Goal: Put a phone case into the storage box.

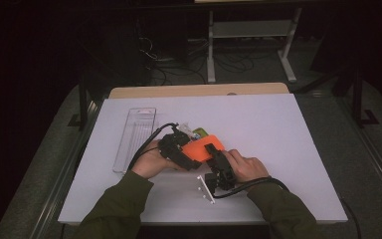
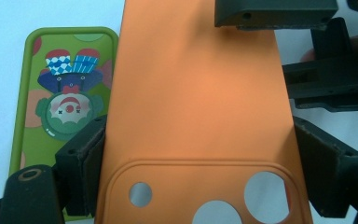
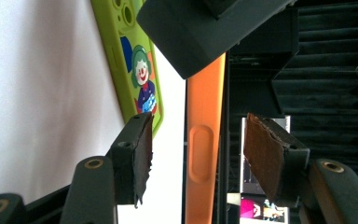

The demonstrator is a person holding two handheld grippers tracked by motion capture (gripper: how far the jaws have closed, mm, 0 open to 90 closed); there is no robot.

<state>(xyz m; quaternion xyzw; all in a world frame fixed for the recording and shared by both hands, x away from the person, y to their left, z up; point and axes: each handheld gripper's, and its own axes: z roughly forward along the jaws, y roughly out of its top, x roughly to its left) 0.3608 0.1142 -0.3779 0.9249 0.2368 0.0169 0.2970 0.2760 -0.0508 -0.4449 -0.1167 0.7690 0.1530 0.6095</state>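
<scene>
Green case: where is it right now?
The green case lies flat on the table, just left of the orange case in the left gripper view.

On the table [image 1: 278,129], a tray [image 1: 135,139] lies to the left. Right of it, one phone case [image 1: 203,148] is raised between the left gripper [image 1: 189,157] and right gripper [image 1: 213,152], above another case [image 2: 60,93] lying flat.

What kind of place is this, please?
Probably a lab or recording workspace: a white table in a dark room, cables on the floor behind it, and a metal stand.
</scene>
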